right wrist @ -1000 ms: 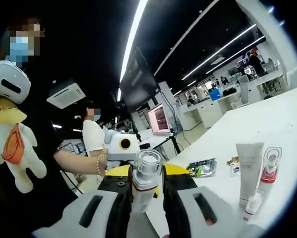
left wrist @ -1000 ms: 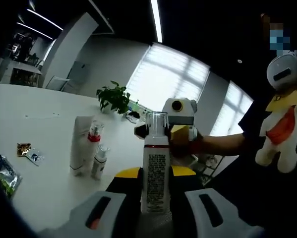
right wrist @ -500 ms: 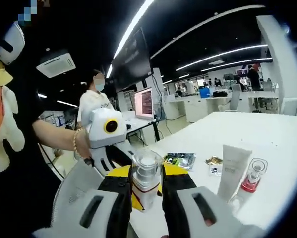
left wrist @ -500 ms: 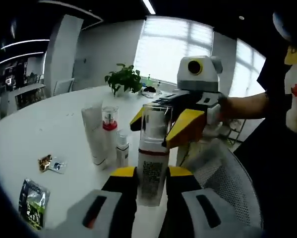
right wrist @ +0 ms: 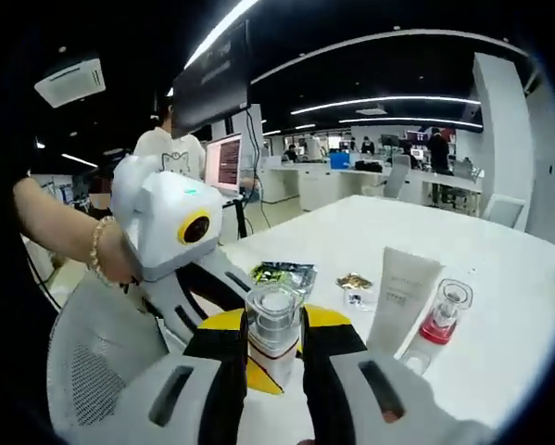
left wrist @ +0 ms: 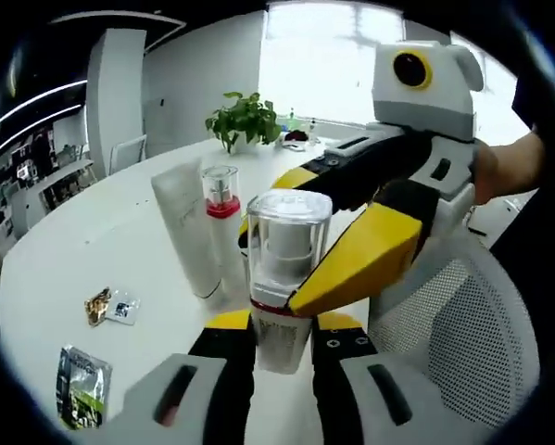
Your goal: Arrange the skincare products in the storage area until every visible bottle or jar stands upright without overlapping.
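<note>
Since the earlier frames both grippers had come down toward the white table (left wrist: 64,250), and the right gripper (left wrist: 351,269) loomed larger in the left gripper view. The left gripper (left wrist: 282,357) pinched the pump bottle (left wrist: 284,278) low at frame centre; the right gripper (right wrist: 272,357) clamped the same bottle (right wrist: 273,334). The white tube (left wrist: 189,232) and red-collared bottle (left wrist: 221,218) stood upright, touching, upper left of centre. Sachets (left wrist: 81,394) lay lower left.

Bright window (left wrist: 314,56); potted plant (left wrist: 246,118); ceiling light strips (right wrist: 388,97); perhaps desks.
</note>
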Motion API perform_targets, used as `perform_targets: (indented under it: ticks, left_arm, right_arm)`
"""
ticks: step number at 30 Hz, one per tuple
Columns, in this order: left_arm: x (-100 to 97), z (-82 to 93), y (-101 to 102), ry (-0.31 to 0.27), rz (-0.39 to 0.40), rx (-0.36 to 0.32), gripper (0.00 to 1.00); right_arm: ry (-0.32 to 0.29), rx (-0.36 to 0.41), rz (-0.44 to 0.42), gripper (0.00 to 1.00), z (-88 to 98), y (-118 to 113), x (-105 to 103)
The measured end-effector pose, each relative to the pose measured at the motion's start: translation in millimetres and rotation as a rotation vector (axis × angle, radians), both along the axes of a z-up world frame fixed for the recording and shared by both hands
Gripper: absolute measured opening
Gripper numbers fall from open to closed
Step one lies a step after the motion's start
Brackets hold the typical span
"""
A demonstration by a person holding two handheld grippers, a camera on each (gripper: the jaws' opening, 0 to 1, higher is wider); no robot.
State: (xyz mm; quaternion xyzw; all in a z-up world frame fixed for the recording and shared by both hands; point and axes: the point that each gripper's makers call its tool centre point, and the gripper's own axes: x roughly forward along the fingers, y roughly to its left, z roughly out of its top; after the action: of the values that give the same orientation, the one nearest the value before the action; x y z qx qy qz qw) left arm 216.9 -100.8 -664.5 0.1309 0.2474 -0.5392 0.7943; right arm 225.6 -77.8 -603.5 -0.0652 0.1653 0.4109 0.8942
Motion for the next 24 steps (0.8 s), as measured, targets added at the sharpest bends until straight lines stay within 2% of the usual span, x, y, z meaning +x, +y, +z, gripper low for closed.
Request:
perform_targets:
  ticks: [9, 16, 24]
  left_arm:
    - [8.9, -36.2, -11.9, -0.005, -0.050, 0.045, 0.19]
    - [12.6, -56.2, -19.8, -0.006, -0.092, 0.069, 0.19]
    - [17.4, -69.1, -26.2, -0.018, -0.125, 0.088, 0.19]
  right_arm:
    - [0.014, -0.117, -0.087, 0.22, -33.7, -8.4, 3.0]
    - [0.038, -0.159, -0.122, 0.22, -53.5, -15.5, 7.8]
    - [0.073, -0.169, -0.139, 0.22, -67.9, -24.4, 12.6]
